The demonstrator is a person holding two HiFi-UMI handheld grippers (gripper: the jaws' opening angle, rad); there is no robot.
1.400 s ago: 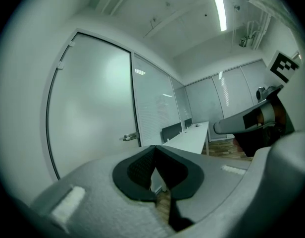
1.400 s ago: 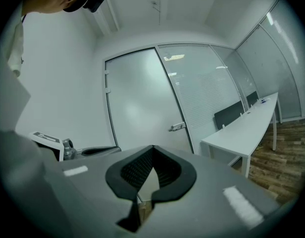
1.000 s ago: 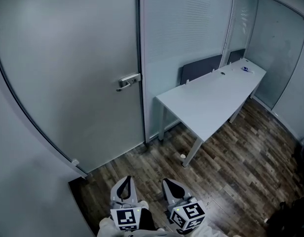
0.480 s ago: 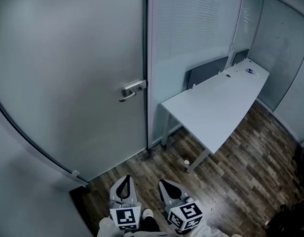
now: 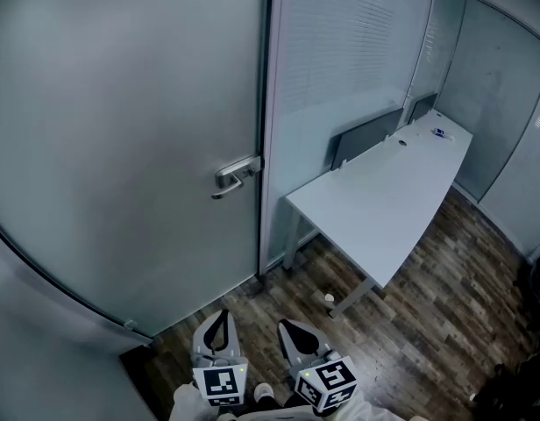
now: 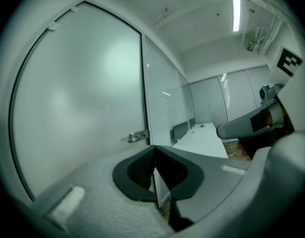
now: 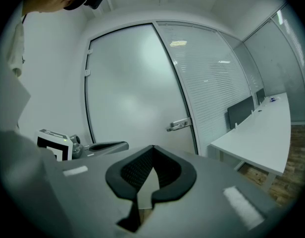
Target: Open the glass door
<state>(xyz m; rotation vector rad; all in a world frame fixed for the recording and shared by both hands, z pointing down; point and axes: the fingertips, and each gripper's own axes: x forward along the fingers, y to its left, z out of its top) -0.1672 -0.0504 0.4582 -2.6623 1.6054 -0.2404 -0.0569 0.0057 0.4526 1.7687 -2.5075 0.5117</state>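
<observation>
A frosted glass door (image 5: 121,147) stands closed, its metal lever handle (image 5: 235,175) at the door's right edge. Below, well apart from the handle, the left gripper (image 5: 220,324) and right gripper (image 5: 296,331) sit side by side, jaws clenched on nothing. A white desk (image 5: 384,209) stands to the right.

The door (image 5: 121,147) stands at my eleven o'clock, with the handle (image 5: 235,175) at twelve. The desk (image 5: 384,200) lies at two. My left claw (image 5: 221,319) and right claw (image 5: 287,326) sit together at six.
</observation>
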